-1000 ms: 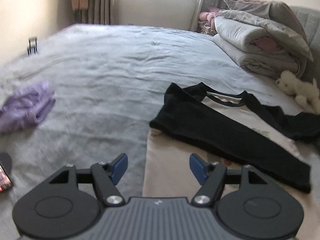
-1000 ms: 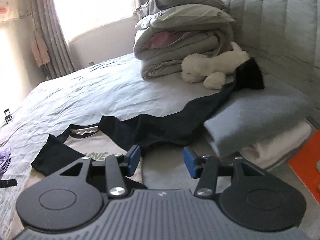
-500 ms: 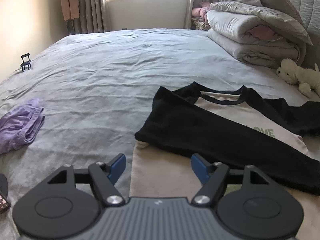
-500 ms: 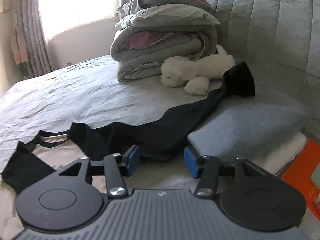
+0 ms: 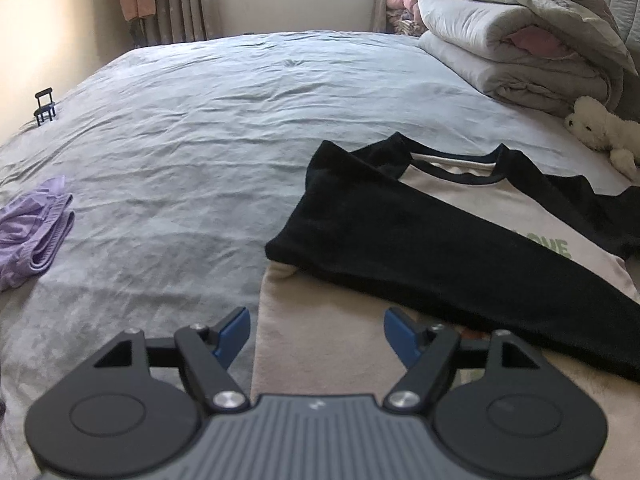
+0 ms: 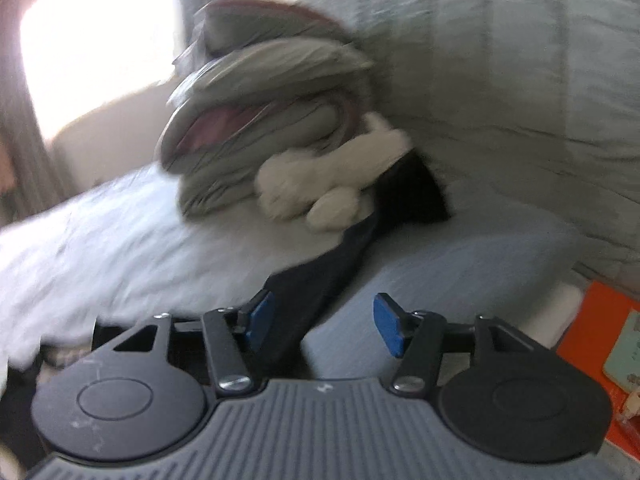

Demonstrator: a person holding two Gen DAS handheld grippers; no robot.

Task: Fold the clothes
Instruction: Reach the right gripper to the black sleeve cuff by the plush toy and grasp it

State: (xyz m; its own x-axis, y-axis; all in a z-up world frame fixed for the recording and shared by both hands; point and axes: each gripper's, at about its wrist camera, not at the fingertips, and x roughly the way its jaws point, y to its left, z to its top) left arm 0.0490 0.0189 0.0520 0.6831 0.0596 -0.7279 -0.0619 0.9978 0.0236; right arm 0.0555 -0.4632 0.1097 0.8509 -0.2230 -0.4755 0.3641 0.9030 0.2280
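Black sleeves and a cream body mark out the shirt [image 5: 460, 240], which lies spread on the grey-blue bed [image 5: 240, 120] with one black sleeve [image 5: 420, 248] already folded across its front and the other sleeve [image 6: 320, 280] stretched out toward the pillow [image 6: 460, 264] at the headboard end. Compared with a second ago, the left view has closed in on the shirt's near edge and hem, and the right view has swung away from the shirt's body toward the outstretched sleeve, blurred by that sweep. I judge this to mean the first sleeve fold is finished and the second sleeve is the next target. The left gripper [image 5: 316, 330] hovers over the cream hem with its fingers [image 5: 234, 330] spread wide; they have just been opening and nothing sits between them or touches the pads. The right gripper [image 6: 324, 328] has its fingers [image 6: 386, 330] spread too, also just opening, and the black sleeve runs into the gap beside the left pad, though no pad presses on it. A purple garment [image 5: 32, 228] waits well apart on the bed's far left, and a white plush toy [image 6: 320, 176] rests beside the folded quilts [image 6: 260, 120].
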